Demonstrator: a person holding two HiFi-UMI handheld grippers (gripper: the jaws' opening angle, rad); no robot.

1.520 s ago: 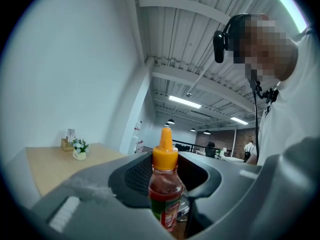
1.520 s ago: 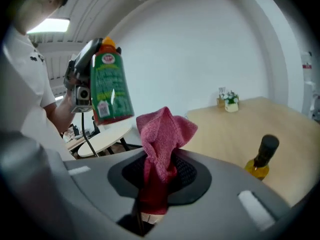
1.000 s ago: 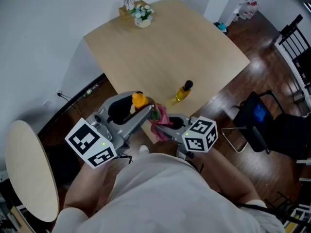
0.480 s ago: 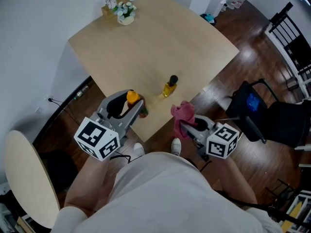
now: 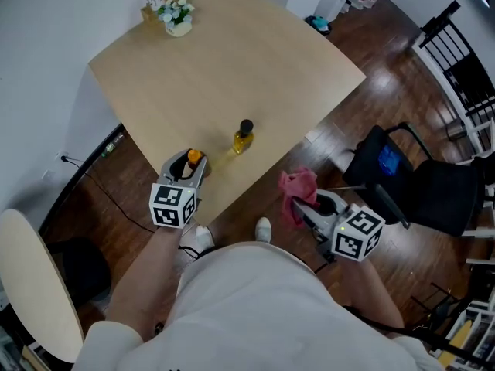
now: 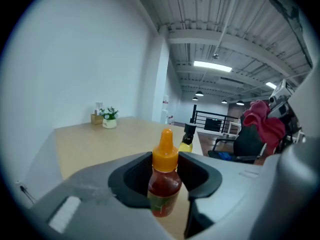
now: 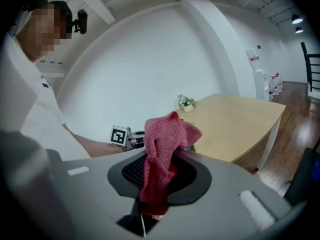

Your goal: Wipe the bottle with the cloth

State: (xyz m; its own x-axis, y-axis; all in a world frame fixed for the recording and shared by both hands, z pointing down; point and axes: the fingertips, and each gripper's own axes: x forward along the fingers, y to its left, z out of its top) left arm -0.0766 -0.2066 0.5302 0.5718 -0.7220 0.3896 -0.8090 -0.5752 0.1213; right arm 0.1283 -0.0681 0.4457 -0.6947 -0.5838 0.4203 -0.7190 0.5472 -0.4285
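Note:
A small red-sauce bottle (image 6: 164,181) with an orange cap (image 5: 193,157) stands upright between the jaws of my left gripper (image 5: 190,165), which is shut on it. It sits low at the near edge of the wooden table (image 5: 232,60). I cannot tell whether it touches the tabletop. My right gripper (image 5: 303,204) is off the table's right corner, over the floor, shut on a pink cloth (image 7: 162,149) that bunches up above its jaws. In the left gripper view the cloth (image 6: 262,119) shows at the right, apart from the bottle.
A yellow bottle (image 5: 243,137) with a black cap stands on the table just beyond the left gripper. A flower pot (image 5: 176,18) sits at the far corner. A black chair (image 5: 402,180) is on the right and a round table (image 5: 31,284) on the left.
The left gripper has dropped with the sauce bottle to the table's near edge. The right gripper has carried the cloth rightward, away from the bottle.

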